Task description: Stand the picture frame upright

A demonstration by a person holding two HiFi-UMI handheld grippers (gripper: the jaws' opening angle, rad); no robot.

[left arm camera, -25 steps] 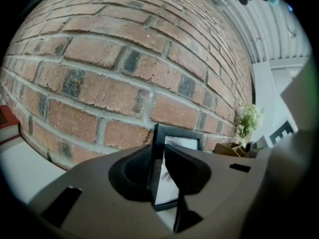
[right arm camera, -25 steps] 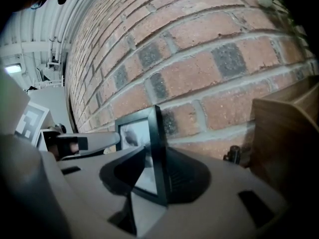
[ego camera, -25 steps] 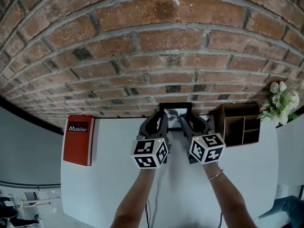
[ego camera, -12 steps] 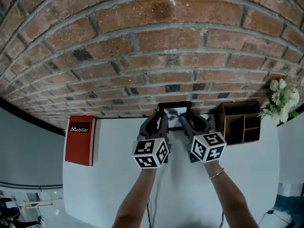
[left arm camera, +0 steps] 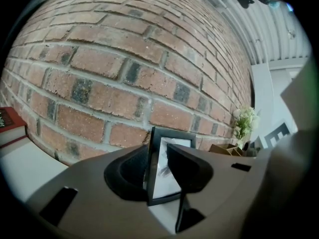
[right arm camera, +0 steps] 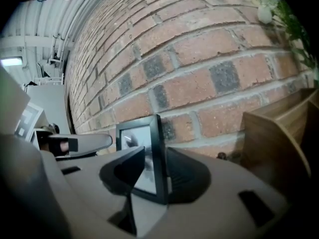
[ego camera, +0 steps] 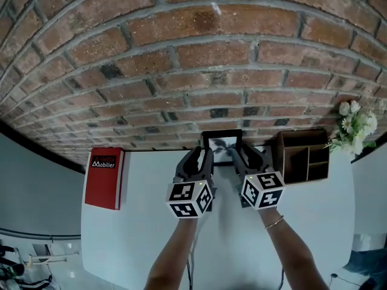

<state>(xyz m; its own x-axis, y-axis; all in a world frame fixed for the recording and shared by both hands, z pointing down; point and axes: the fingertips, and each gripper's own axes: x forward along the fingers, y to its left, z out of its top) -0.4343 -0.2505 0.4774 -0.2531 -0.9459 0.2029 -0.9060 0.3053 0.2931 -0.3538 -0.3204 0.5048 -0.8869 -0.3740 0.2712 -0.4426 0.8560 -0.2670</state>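
Left gripper [ego camera: 201, 157] jaws newly wider — picture frame [ego camera: 222, 145] upright between them

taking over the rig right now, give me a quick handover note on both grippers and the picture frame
Grippers: the left gripper has just been opening its jaws. They stand apart with the frame's left edge between them, apparently not clamped. The right gripper has its jaws wide apart around the right edge, with no grip apparent.
Things: the picture frame is upright at the back of the white table, close to the brick wall.
Done: the frame stands.
Left: draw both grippers back, probably slowly, without tipping it.
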